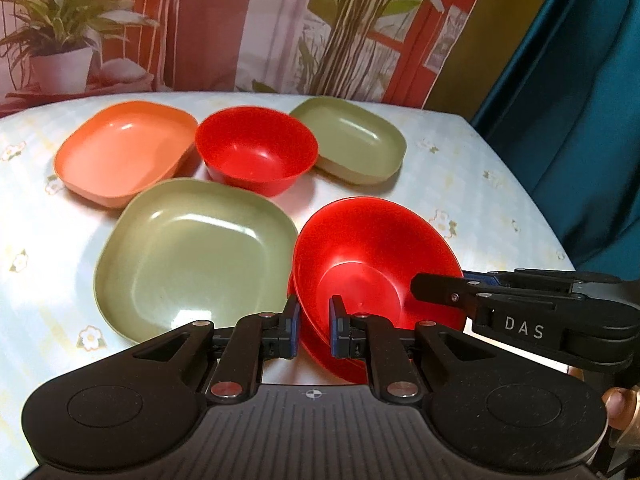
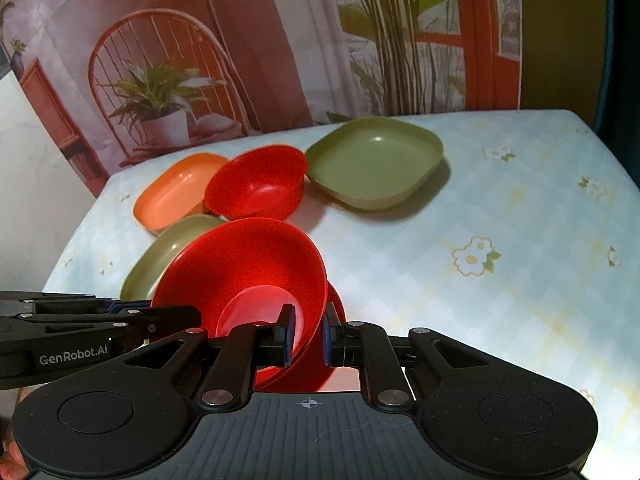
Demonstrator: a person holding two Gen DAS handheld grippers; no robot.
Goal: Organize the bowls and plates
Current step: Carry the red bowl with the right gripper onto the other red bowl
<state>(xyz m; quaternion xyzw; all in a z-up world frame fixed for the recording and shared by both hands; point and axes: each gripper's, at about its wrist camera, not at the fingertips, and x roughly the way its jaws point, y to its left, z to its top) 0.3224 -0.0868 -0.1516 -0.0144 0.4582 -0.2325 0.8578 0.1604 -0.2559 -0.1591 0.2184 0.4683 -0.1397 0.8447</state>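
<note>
Two red bowls point(image 1: 360, 248) sit nested one in the other and tilted, just above the table near its front. My left gripper point(image 1: 314, 320) is shut on their left rim. My right gripper point(image 2: 308, 332) is shut on the opposite rim of the nested red bowls point(image 2: 248, 264). Each gripper shows in the other's view: the right gripper point(image 1: 440, 288) and the left gripper point(image 2: 172, 316). A third red bowl point(image 1: 256, 148) stands alone at the back. An orange plate point(image 1: 124, 152) and two green plates point(image 1: 192, 256) point(image 1: 352, 140) lie on the table.
The table point(image 2: 500, 280) wears a pale cloth with flower prints, and its right half is bare. A printed backdrop with plants hangs behind it. A teal curtain point(image 1: 580, 120) hangs to the right. The near green plate lies close beside the held bowls.
</note>
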